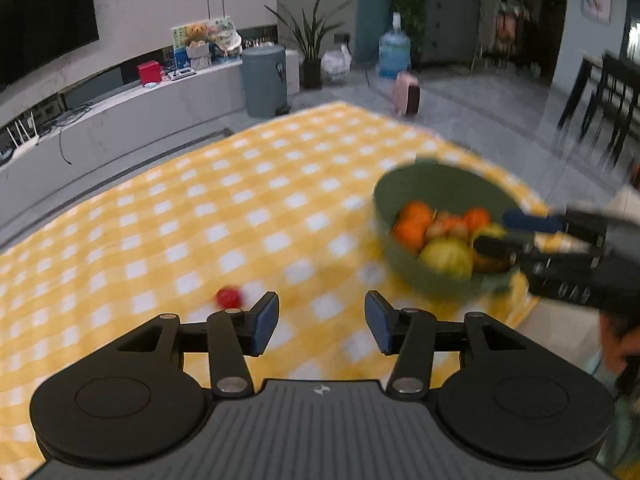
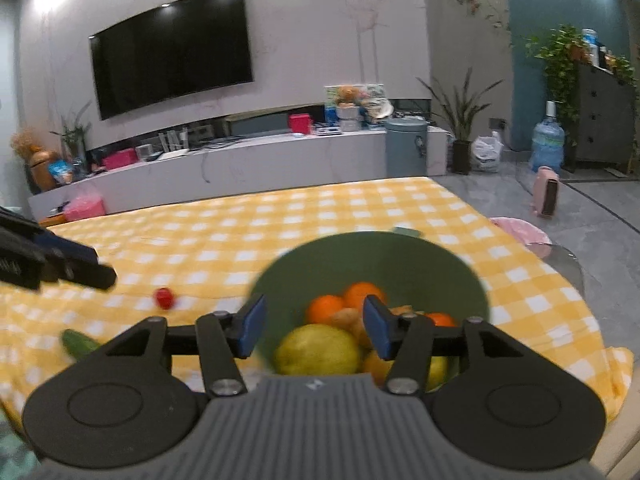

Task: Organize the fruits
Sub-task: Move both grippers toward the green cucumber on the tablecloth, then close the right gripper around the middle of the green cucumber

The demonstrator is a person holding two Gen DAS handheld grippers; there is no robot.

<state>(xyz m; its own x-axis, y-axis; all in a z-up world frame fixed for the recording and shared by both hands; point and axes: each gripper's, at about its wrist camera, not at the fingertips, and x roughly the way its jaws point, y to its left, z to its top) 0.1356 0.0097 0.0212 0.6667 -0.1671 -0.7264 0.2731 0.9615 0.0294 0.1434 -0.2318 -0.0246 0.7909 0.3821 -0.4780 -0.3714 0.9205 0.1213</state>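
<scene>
Left wrist view: the left gripper (image 1: pixel 322 322) is seen with its jaws apart and nothing between them, hanging above the yellow checked cloth (image 1: pixel 200 216) that covers the table. Just beyond its left pad a small red fruit (image 1: pixel 229 297) lies on the cloth, well in from the edges. Further right, near the right edge of the table, the green bowl (image 1: pixel 400 264) is found, loaded with oranges (image 1: pixel 414 224), a yellow-green fruit (image 1: pixel 446 258) and others too blurred to name. At the far right the right gripper (image 1: pixel 502 232) is seen over the bowl's right rim, jaws parted, nothing gripped.

In the right wrist view, a green cucumber-like piece (image 2: pixel 78 344) is seen at the near left of the table, the red fruit further in, and the bowl directly ahead of the empty, parted jaws.

The step in hand is judged to be the turn from one drop-off towards the next pick. Two pieces are left outside the bowl. For the next move, the left jaws would have to be lowered around the red fruit and closed gently, since it is small and round and may roll; the bowl is already crowded, so a careful release would be needed.
</scene>
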